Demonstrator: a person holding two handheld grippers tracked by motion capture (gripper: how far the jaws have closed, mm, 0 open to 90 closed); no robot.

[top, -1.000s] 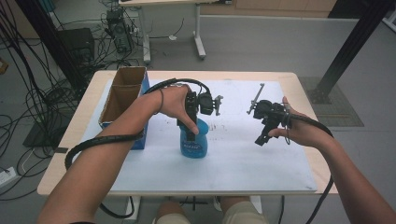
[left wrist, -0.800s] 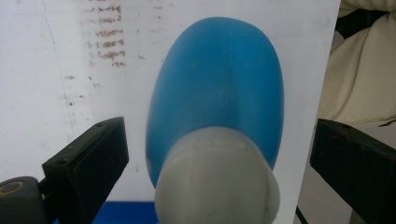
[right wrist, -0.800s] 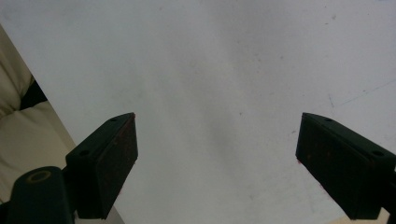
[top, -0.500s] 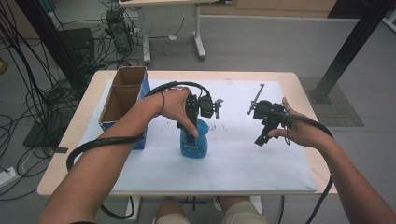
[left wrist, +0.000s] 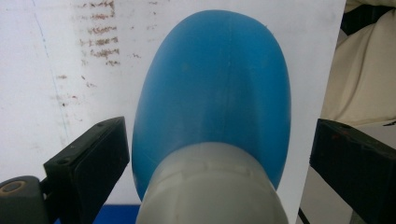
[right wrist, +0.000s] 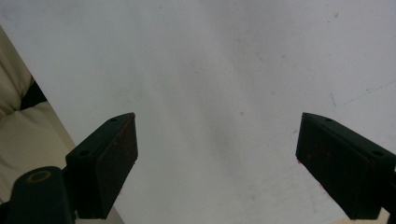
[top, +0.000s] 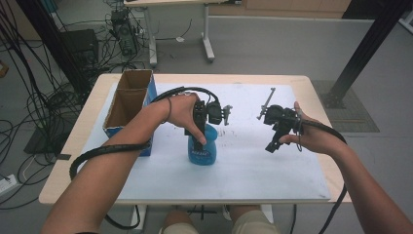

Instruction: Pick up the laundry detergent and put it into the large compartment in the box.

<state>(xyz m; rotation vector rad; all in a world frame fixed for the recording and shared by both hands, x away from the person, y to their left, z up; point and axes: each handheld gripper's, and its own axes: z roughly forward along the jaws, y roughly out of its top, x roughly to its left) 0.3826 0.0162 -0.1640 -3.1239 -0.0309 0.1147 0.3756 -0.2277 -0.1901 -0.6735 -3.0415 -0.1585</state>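
A blue plastic bottle with a pale grey cap stands upright near the middle of the white board. My left gripper comes down on it from above, held in the person's left hand. In the left gripper view the bottle sits between the jaws of my left gripper, which is open, with a small gap on each side. My right gripper hovers over the board to the bottle's right. It is open, with bare white board between its jaws.
An open cardboard box with a blue side stands at the table's left rear. Black cables trail from both grippers across the wooden table. The person's light trousers lie past the board's near edge.
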